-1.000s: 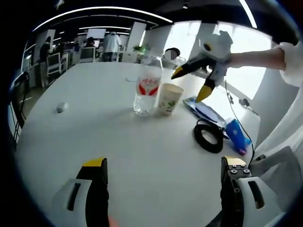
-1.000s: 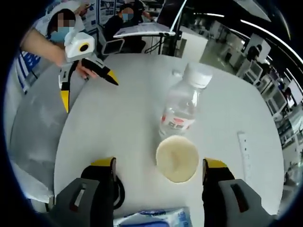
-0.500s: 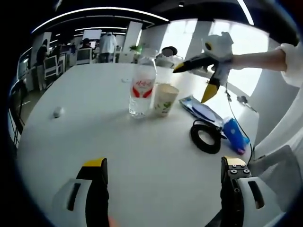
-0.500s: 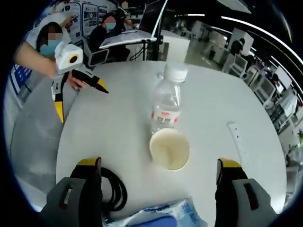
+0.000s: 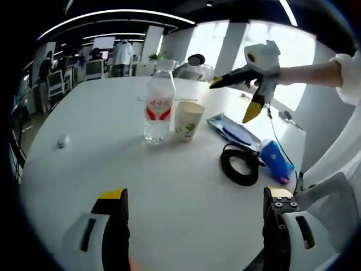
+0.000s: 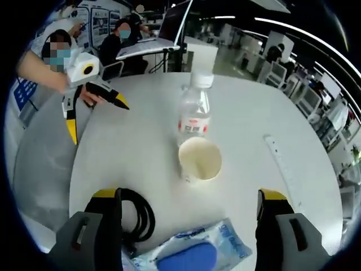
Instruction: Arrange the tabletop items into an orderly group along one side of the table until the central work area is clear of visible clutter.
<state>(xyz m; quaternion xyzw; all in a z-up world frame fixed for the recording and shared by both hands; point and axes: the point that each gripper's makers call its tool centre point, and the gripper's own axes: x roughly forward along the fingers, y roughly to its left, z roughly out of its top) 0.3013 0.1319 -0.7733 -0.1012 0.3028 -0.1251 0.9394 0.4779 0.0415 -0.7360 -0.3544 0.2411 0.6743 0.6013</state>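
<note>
We hold both tongs open and empty: left tongs [image 5: 194, 212], right tongs [image 6: 189, 212]. The bottle [image 6: 193, 116] and paper cup [image 6: 199, 161] stand touching mid-table, so nudging the cup could topple the bottle. A cable coil [image 5: 240, 165] and a wipes pack [image 6: 189, 254] lie near the edge of the white round table [image 5: 169, 197]. The room is an open office.

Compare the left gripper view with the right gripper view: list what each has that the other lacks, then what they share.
Left gripper view: a small white ball on the far side of the round white table, and the open right gripper held above it.
Right gripper view: a long white flat strip and the open left gripper.
Shared: the clear plastic water bottle, the paper cup beside it, and the black coiled cable.
</note>
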